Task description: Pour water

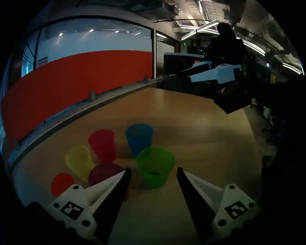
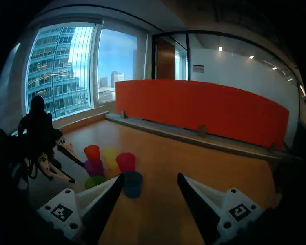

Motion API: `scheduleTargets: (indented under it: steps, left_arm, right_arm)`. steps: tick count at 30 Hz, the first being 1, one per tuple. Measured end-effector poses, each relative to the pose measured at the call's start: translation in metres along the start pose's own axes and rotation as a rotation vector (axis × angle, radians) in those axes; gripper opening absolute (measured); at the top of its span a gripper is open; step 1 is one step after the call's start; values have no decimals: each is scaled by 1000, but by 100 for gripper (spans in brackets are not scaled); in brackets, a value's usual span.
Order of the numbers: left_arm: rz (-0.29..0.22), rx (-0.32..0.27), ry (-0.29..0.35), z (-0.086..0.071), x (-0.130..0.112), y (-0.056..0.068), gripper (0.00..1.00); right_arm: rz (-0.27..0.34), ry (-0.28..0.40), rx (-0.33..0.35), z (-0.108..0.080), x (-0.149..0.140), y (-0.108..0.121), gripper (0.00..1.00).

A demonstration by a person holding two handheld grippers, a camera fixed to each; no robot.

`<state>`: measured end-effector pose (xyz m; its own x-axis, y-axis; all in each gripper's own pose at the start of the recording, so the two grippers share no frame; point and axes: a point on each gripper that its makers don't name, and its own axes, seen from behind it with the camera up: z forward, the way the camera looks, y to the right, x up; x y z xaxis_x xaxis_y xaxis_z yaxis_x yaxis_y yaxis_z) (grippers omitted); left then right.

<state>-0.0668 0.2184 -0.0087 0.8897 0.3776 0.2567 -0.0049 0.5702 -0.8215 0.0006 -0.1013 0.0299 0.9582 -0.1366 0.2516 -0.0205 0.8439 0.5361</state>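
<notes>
Right gripper view — green cup (image 2: 94, 181) partly obsc.

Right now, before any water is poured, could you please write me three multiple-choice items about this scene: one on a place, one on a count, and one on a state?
1. Where does the green cup stand?
A) on a chair
B) on the floor
C) on the table, just ahead of the left gripper

2. How many cups stand on the table?
A) four
B) six
C) eight

3. In what state is the left gripper?
A) open, holding nothing
B) shut on the green cup
C) shut on a spoon

Answers:
1 C: in the left gripper view, the green cup sits just beyond the fingertips, centred between them.
2 B: six coloured cups can be counted in one cluster.
3 A: its fingers stand wide apart and press on nothing.
</notes>
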Motion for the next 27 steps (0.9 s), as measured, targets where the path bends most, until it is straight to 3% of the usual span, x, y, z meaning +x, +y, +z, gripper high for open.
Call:
scheduleTargets:
  steps: [14,27]
  left_arm:
    - [22,-1,-58,27,-8,5,82]
    - [49,26,-113,46,-18,1,82]
  right_arm:
    - [-5,-9,-1,3,-3,2,100]
    - [5,-14,-3,3,-7,5,100]
